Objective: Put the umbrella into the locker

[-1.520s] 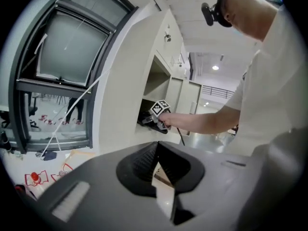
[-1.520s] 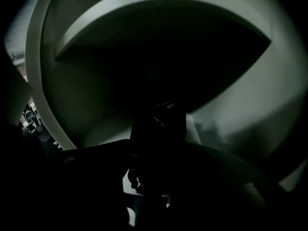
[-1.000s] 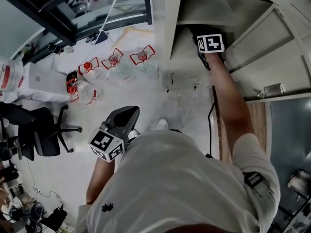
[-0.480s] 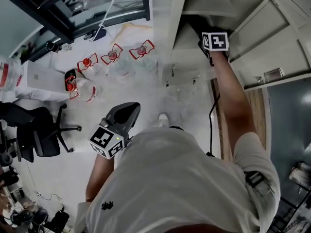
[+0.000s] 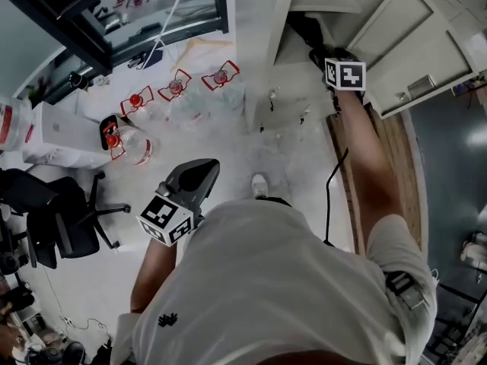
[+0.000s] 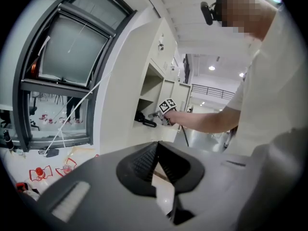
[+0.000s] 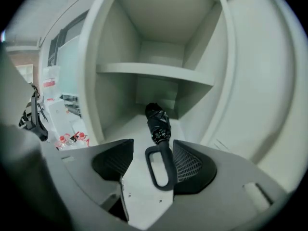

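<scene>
A folded black umbrella point(image 7: 158, 121) lies on the floor of the lower compartment of the white locker point(image 7: 159, 73). Its loop handle point(image 7: 161, 170) points out between the jaws of my right gripper point(image 7: 153, 147). The jaws stand open, and the handle rests close against the right pad point(image 7: 192, 165). From the head view, the right gripper point(image 5: 342, 65) sits at the locker opening with the umbrella point(image 5: 308, 29) just beyond it. My left gripper point(image 5: 199, 172) hangs low by the person's waist, shut and empty. In the left gripper view, its pads point(image 6: 144, 160) meet at the tip.
The locker door point(image 5: 415, 48) stands swung open to the right. Several water bottles in red carriers point(image 5: 175, 90) sit on the floor to the left, near a window. An office chair point(image 5: 65, 219) stands at far left. A black cable point(image 5: 331, 196) runs along the floor by the locker.
My right gripper has drawn back from deep in the locker to its opening. The left gripper has stayed in place.
</scene>
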### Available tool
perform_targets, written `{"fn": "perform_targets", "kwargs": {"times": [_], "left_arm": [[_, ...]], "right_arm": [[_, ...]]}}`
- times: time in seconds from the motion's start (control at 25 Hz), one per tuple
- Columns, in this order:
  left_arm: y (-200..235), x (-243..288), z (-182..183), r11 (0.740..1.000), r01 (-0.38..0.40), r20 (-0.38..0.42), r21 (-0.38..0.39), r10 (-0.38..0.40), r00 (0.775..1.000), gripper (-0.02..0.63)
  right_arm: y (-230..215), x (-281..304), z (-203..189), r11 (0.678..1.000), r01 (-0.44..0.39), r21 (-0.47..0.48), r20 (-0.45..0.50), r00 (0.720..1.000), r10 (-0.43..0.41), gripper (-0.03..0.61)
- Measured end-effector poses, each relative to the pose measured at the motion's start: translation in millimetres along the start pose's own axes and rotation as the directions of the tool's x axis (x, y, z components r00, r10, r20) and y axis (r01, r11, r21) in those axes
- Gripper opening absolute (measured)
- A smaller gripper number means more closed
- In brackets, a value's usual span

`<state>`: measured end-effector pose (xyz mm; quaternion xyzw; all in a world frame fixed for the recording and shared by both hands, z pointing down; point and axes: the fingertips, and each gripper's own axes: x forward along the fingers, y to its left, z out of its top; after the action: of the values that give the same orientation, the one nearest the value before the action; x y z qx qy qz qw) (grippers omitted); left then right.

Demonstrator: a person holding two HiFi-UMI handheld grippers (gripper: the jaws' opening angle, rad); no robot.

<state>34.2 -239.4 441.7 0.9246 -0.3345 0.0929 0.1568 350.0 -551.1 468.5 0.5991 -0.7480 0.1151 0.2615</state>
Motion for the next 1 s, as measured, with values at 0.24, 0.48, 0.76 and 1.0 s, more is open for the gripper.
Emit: {"fn": "perform_targets", "kwargs": {"times": [0.24,0.48,0.76,1.0], "left_arm": [[-14.3,-31.1,-10.3,0.998,0.054,0.001,0.021,-0.054,0.999,0.055],[-29.9,-63.8,-30.5,0.995,0.097,-0.010,0.025,-0.096,0.995,0.055],[-46.6,-94.0,-52.3,0.991,0.133,-0.012,0.025,-0.133,0.991,0.055],[-52.7,-112.9,-65.3,0.989,0.147,-0.015,0.022,-0.146,0.989,0.055]], "right_arm": [[19.8,-52.1,-13.3,0.999,0.026,0.017,0.024,0.999,-0.027,0.255],[52.7,-104.9,-37.3,0.999,0.009,0.040,0.044,0.999,-0.011,0.224],[107.6,-165.5,-74.3,0.999,-0.025,0.037,0.063,0.998,0.023,0.158],[153.0,-213.0,-104.2,0.997,-0.066,0.038,0.077,0.995,0.063,0.114]]}}
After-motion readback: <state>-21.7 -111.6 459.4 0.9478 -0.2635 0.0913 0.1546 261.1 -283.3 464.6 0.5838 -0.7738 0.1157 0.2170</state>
